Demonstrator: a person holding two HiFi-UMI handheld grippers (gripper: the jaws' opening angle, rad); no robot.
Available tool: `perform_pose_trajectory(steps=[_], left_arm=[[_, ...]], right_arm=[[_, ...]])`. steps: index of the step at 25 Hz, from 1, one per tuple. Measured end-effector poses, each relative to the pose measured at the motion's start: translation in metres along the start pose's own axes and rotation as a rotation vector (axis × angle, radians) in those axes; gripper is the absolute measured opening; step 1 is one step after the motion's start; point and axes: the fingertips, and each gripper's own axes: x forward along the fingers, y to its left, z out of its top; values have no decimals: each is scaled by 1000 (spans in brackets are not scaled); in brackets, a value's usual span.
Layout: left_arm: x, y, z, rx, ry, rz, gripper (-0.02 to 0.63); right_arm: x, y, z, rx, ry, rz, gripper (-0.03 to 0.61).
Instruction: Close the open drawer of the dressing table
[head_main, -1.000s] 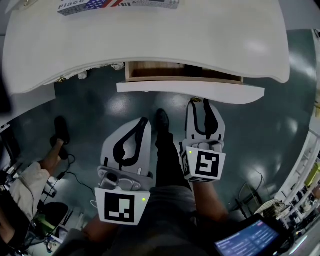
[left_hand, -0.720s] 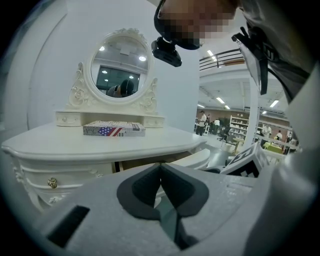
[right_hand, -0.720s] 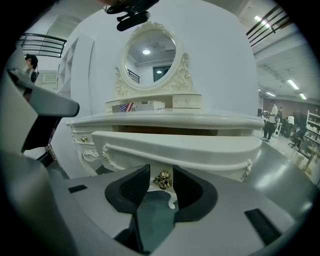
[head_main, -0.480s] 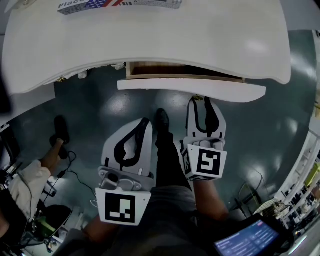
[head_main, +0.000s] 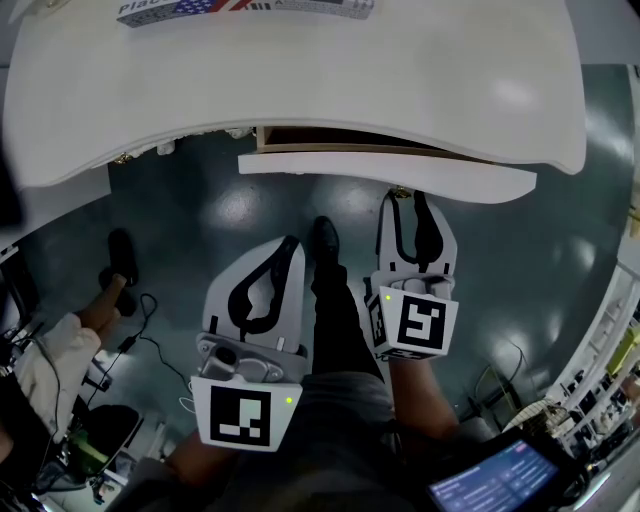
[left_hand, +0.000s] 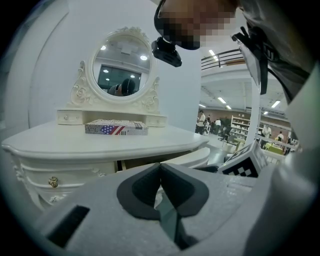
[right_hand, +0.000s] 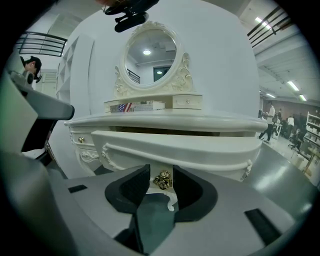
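The white dressing table (head_main: 300, 90) fills the top of the head view. Its drawer (head_main: 460, 182) stands a little way out under the tabletop, with a thin strip of wooden inside showing. My right gripper (head_main: 403, 198) is open at the drawer front (right_hand: 175, 147); its fingertips flank the gold knob (right_hand: 162, 180), and whether they touch it I cannot tell. My left gripper (head_main: 289, 244) hangs back over the floor, shut on nothing; in the left gripper view its pads (left_hand: 150, 180) meet.
A flag-printed box (head_main: 240, 8) lies on the tabletop below the oval mirror (right_hand: 151, 57). The person's leg and shoe (head_main: 325, 240) stand between the grippers. Another person's arm (head_main: 60, 360) and cables are at the left; a lit screen (head_main: 495, 480) is at the bottom right.
The drawer has slid further in under the tabletop, showing less of its inside. My right gripper has moved forward with it. The left gripper has stayed put.
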Motion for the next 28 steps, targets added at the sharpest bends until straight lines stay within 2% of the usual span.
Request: perform_pose_trajectory(steps=[28], left_arm=[[8,-1,0,7,4,29,15]], right_arm=[[24,-6,9,-3,-7,23,127]])
